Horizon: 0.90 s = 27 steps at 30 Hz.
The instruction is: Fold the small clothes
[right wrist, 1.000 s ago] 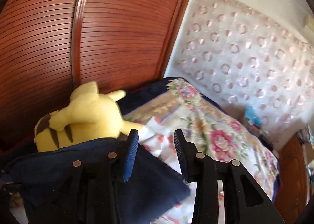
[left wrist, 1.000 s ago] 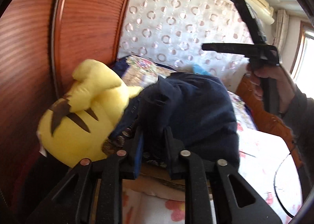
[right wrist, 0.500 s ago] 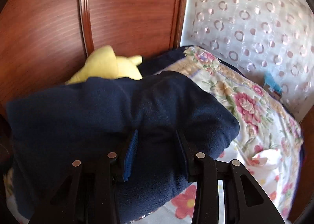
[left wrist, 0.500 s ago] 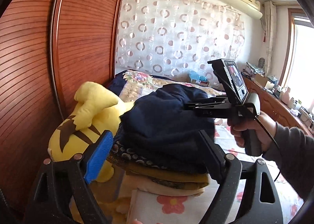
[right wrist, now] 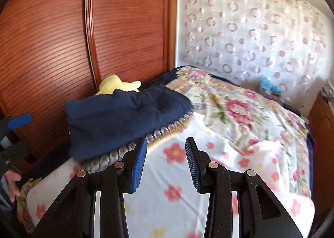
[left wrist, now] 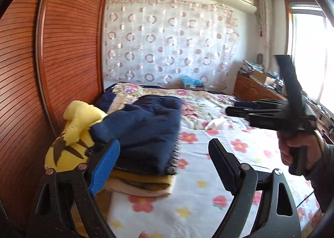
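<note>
The left gripper point(left wrist: 165, 162) stands wide apart at the bottom of its frame, holding nothing; a second ago its jaws were pinched onto the navy garment point(left wrist: 144, 131), and half a second ago they had already spread. The right gripper point(right wrist: 166, 162) is parted with nothing between its pads, and it has drawn back: half a second ago the navy cloth filled the space above its fingers, and it now lies clear of them toward the middle left of that frame. The garment rests folded on top of a stack of folded clothes point(left wrist: 144, 181) on the floral bedsheet point(left wrist: 208, 202), against the yellow plush toy point(left wrist: 73, 133) at centre left. No containers show.
</note>
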{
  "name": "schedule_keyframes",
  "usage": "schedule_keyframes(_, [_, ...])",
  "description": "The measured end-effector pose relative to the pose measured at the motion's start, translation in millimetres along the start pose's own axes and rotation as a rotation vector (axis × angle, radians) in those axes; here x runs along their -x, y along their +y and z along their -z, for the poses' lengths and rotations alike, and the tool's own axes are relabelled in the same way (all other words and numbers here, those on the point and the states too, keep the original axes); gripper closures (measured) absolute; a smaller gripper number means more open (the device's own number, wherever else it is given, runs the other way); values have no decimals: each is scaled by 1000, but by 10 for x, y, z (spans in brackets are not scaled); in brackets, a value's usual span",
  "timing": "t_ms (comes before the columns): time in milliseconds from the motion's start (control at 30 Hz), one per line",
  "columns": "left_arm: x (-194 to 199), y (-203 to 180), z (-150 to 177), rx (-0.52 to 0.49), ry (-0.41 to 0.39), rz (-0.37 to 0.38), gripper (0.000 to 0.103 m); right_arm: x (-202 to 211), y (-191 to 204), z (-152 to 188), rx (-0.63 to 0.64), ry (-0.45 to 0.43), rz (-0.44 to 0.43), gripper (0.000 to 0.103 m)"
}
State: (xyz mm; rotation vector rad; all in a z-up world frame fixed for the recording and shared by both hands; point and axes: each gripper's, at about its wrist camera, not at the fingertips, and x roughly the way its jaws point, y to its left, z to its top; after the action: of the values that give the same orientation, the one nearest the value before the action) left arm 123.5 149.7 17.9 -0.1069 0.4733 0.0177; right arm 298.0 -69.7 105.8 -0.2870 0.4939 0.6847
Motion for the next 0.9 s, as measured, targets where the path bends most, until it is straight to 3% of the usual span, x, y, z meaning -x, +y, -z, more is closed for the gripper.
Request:
schedule_keyframes(133, [64, -287, 33, -23, 10, 37, 16, 485, 1, 283, -37, -57, 23, 45])
schedule_keyframes(333, [223, -678, 99, -62, 0, 90, 16, 1066, 105, 716, -122, -127, 118, 32])
schedule_keyframes(433, [311, -833, 117, -81, -9, 108, 16, 1284, 219, 874, -171, -165, 170, 31])
schedule_keyframes(600, [455, -1037, 101, -112, -25, 76, 16, 1478, 401, 1090, -241, -225, 293, 30])
schedule_keyframes(900, [541, -1157, 113, -81, -32, 92, 16, 1450, 766, 1252, -290, -265, 367, 30])
